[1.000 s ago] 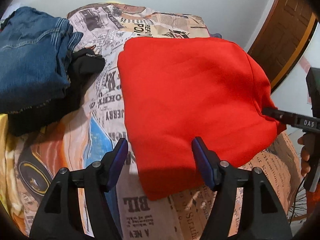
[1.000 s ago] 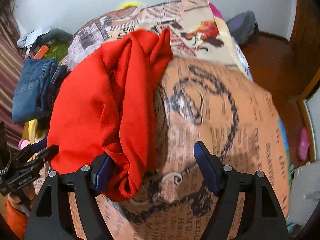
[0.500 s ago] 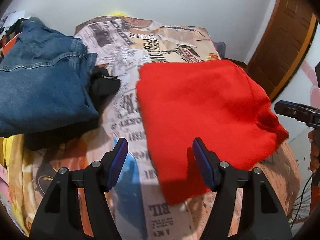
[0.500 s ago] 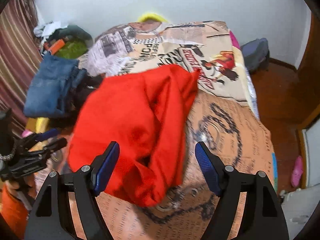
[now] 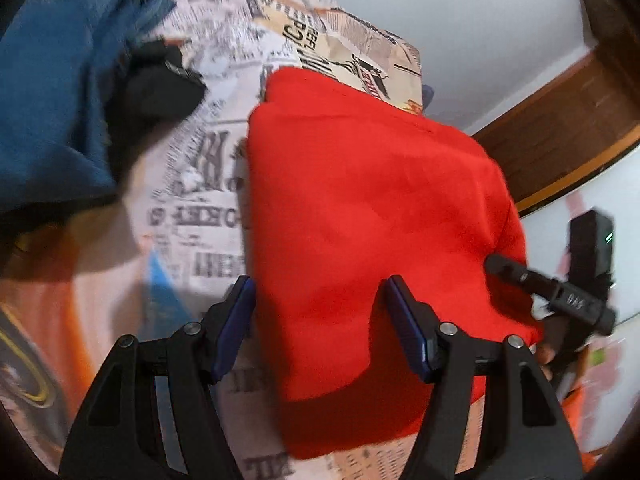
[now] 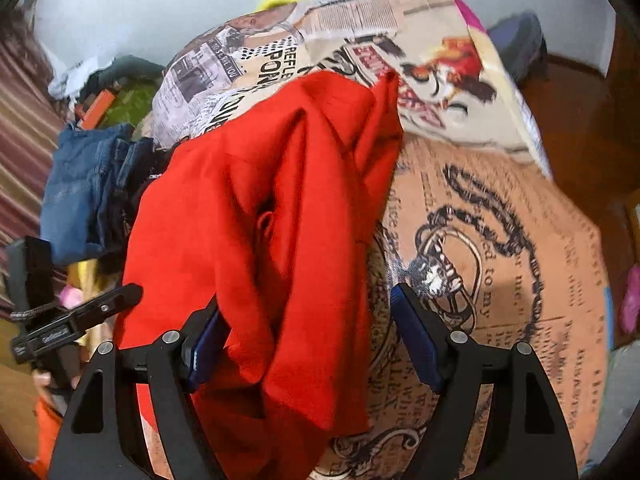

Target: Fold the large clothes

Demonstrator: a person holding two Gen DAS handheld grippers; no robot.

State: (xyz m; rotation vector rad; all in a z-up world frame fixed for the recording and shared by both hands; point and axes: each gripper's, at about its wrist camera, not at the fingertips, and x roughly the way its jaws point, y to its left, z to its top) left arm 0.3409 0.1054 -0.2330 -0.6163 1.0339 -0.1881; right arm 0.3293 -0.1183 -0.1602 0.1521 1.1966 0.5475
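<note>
Red garment lies folded on the bed, over its newsprint-pattern cover, with loose folds bunched along the right edge. Left hand-held gripper: jaws wide apart, positioned over the near edge of the garment, gripping nothing. Right hand-held gripper: jaws wide apart, loose cloth lying between them, not clamped. Blue jeans and a black item lie beside the garment, to its left.

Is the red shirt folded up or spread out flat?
Folded: the red shirt lies as a compact rectangle, with stacked layers showing along its edge.
</note>
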